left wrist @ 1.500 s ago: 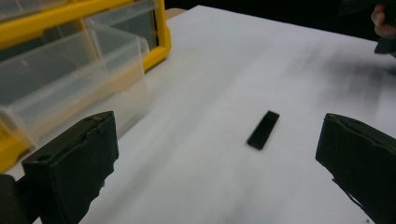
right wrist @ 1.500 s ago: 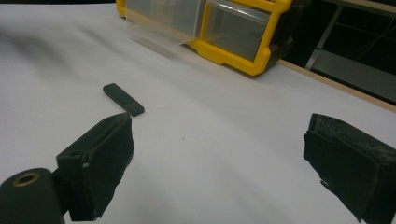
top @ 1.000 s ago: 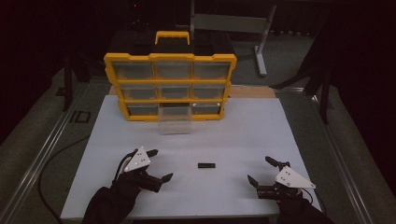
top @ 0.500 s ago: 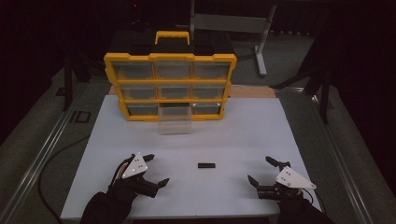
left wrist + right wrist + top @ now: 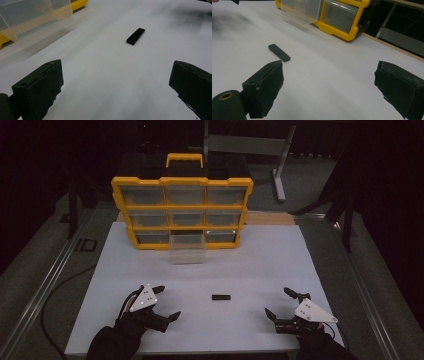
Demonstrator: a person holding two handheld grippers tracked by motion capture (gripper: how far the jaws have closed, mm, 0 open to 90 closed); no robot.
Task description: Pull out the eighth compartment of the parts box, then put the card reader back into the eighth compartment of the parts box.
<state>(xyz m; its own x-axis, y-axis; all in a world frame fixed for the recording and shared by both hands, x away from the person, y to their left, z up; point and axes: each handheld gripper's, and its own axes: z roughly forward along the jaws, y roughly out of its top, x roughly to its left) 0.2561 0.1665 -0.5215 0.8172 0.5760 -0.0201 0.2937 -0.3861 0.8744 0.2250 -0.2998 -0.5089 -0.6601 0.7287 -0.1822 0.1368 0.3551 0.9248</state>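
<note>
Left gripper (image 5: 166, 302) held wide open, empty; right gripper (image 5: 283, 303) likewise. Small black bar (image 5: 221, 297) laid flat on white table (image 5: 260, 265), between both, untouched. Bar thin, probably hard plastic: may be skidded or pinched askew. Pulled-out clear drawer (image 5: 187, 249) well apart.

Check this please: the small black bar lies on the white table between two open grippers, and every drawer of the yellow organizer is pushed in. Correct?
Not quite. One clear drawer, bottom row middle of the yellow organizer, is pulled out, as the high view shows. The rest holds.
</note>
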